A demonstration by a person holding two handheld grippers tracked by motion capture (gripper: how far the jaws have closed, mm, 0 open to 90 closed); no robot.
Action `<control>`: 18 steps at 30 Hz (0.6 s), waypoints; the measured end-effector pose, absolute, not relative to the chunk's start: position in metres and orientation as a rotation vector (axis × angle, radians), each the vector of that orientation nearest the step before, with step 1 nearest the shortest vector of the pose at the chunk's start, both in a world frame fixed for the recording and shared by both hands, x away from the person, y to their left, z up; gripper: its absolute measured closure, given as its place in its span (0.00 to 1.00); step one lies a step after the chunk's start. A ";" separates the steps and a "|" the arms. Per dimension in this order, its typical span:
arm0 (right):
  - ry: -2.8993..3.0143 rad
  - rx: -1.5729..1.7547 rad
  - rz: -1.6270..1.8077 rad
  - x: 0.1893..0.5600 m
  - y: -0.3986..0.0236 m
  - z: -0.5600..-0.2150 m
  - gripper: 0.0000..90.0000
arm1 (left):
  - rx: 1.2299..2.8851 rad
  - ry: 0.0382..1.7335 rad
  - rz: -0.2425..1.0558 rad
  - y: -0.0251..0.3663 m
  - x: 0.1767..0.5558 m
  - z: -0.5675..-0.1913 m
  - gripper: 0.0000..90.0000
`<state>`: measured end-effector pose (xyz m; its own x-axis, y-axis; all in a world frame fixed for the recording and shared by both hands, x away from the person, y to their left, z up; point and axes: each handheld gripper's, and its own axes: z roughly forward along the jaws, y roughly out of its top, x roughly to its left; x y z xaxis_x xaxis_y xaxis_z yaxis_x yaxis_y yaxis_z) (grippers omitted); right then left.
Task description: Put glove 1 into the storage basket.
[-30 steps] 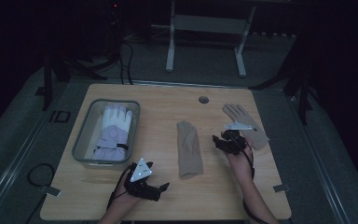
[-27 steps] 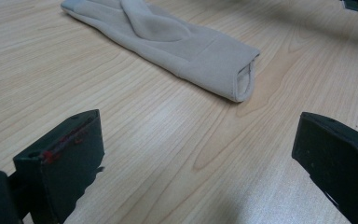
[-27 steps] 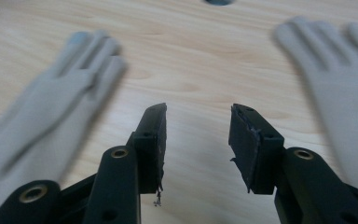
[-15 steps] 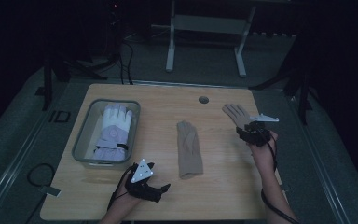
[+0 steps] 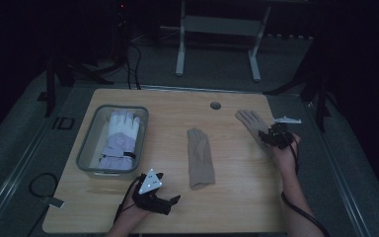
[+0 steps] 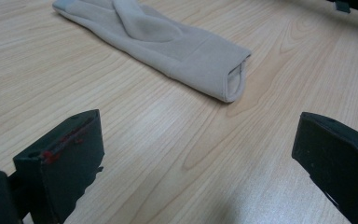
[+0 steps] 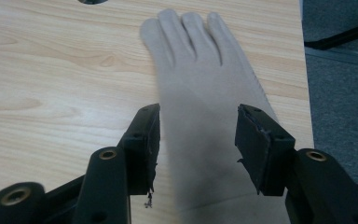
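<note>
1. Beige glove [image 7: 205,116] on the right lies flat on the wooden table [image 5: 237,192] near its right edge, fingers spread and pointing away from you; in the high view [image 5: 250,121] it sits just ahead of your right hand.
2. Your right gripper [image 7: 198,140] hovers over the wrist part of that glove, jaws apart on either side of the fabric. They have just been opening, and the pads do not press on the cloth.
3. In the high view your right gripper [image 5: 271,138] is at the cuff end of the glove, with your forearm coming in along the table's right side.
4. A second beige glove [image 5: 198,157] lies in the middle of the table, well apart from the first, fingers pointing away from you. The left gripper view shows its open cuff [image 6: 235,79] turned toward your left gripper.
5. Your left gripper [image 6: 196,154] has its jaws spread wide with bare wood between them; it holds nothing. In the high view it rests [image 5: 170,202] near the front edge, short of the middle glove.
6. A clear tray [image 5: 86,148] on the left of the table holds a white and lilac glove [image 5: 119,140].
7. A small dark round hole [image 5: 215,105] sits in the tabletop near the far edge.
</note>
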<state>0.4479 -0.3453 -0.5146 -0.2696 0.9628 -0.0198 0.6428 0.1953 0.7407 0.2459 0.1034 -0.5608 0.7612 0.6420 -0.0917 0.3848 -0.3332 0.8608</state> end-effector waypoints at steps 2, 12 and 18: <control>2.003 1.503 0.881 0.454 -0.351 -0.522 0.55 | 1.963 0.776 0.326 0.104 0.245 -0.560 0.03; 2.036 1.501 0.795 0.463 -0.351 -0.546 0.64 | 1.969 0.783 0.321 0.104 0.245 -0.562 0.03; 2.004 1.547 0.763 0.460 -0.344 -0.544 0.95 | 1.968 0.785 0.323 0.104 0.244 -0.562 0.03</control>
<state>0.4597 -0.3445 -0.5436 -0.2355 0.9708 -0.0448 0.6951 0.2005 0.6904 0.2440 0.1042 -0.5619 0.7584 0.6449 -0.0942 0.3915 -0.3352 0.8569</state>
